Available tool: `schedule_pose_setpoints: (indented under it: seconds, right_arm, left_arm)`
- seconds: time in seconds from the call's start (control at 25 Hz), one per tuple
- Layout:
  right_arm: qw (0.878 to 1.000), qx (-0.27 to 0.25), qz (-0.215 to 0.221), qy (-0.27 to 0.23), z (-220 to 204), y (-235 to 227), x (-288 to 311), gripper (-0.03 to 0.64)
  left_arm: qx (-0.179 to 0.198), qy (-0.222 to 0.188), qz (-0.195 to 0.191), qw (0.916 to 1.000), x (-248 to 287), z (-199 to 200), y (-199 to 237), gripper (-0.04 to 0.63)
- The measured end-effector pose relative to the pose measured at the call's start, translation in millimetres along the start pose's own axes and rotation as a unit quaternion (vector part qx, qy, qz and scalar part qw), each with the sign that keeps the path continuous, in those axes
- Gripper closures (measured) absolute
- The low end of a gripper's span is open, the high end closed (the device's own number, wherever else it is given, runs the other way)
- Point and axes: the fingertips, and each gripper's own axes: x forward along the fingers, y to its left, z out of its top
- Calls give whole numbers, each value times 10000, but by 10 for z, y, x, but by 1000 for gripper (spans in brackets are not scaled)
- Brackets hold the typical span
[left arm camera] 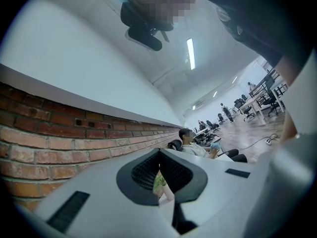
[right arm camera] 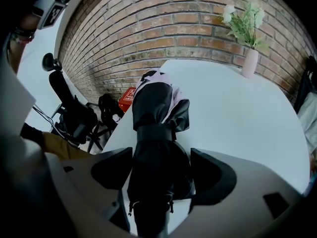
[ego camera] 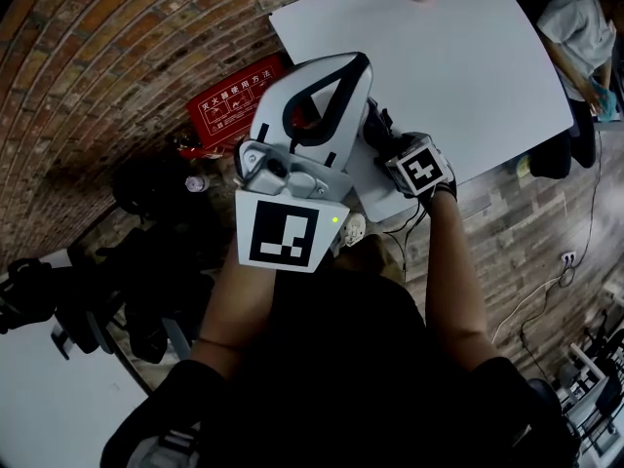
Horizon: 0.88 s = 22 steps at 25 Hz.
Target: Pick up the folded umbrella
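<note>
At the table's near edge: grip on, lift not yet shown

Your right gripper (right arm camera: pixel 161 170) has its jaws narrowed onto the folded umbrella (right arm camera: pixel 156 108), one pad against each side of the black bundle at its nearer end; that reads as the grasp made. The umbrella's far end appears to lie on the white table (right arm camera: pixel 237 113), close to its left edge, so I judge the raising itself is what remains (the underside is hidden, so a slight lift cannot be ruled out); your left gripper (ego camera: pixel 359 61) is held high at the left, jaws together on nothing; the vase (right arm camera: pixel 250 62) stands well apart at the far side.
</note>
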Motion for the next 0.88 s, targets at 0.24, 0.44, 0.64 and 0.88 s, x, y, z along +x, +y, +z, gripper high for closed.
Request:
schedule_pose_setpoints:
  seconds: [0.24, 0.44, 0.64, 0.88]
  right_arm:
    - [9998, -55, -194, 37, -25, -16, 22, 273]
    - [9998, -85, -204, 34, -19, -23, 20, 273]
    - [9992, -249, -325, -1, 43, -30, -13, 411]
    - [9994, -69, -333, 83, -6, -35, -25, 417]
  left_arm:
    - [-12, 9, -29, 10000, 3, -11, 0, 584]
    - [-3, 14, -54, 10000, 12, -15, -7, 583]
    - [11, -4, -83, 10000, 16, -5, -4, 584]
    - [-9, -12, -76, 10000, 20, 0, 5, 584]
